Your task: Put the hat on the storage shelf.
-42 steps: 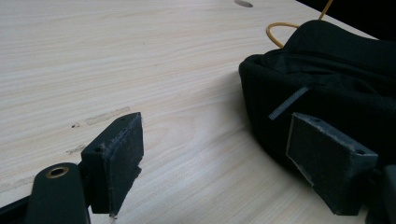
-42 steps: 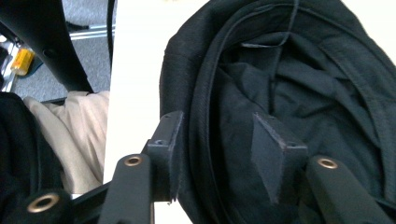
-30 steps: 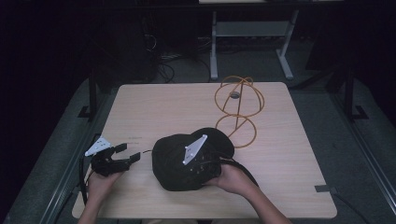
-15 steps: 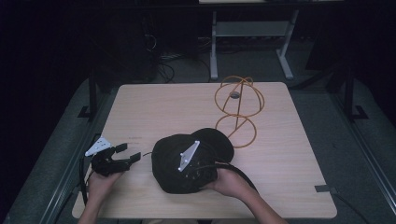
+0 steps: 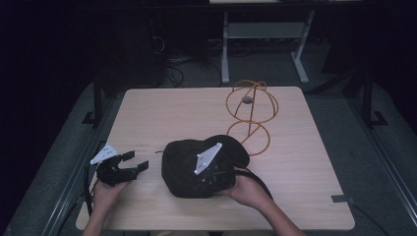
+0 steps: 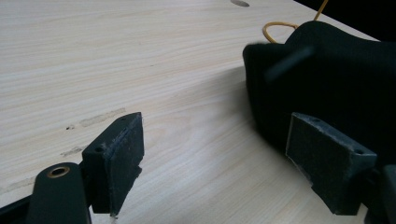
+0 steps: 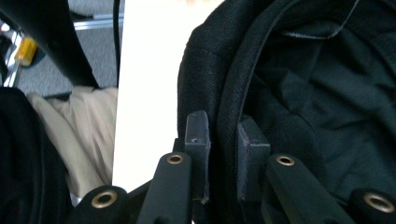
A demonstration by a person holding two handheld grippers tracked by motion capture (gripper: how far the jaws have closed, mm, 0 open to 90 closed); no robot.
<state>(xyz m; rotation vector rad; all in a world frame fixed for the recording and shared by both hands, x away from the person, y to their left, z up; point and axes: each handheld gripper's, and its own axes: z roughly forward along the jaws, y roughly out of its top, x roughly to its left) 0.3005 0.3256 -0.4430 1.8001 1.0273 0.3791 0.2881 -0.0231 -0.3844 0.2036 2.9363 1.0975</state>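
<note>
Two grippers: right gripper (image 7: 222, 161) pinches black cap (image 5: 196, 164) rim at table's (image 5: 162, 110) near-centre; left gripper (image 6: 233, 154) gapes empty beside it — thin seam grip, cap could slip when lifted.

The left tool (image 5: 133, 164) sits low at the near left of the tabletop (image 5: 162, 113), gripped from behind by the left hand (image 5: 105, 194), its jaws spread wide and pointing to the right with nothing between them. The right tool (image 5: 209, 172) is held by the right hand (image 5: 248, 189), whose forearm comes in from the bottom edge. Its jaws are clamped close together on a fold of the black cap (image 7: 327, 102).
</note>
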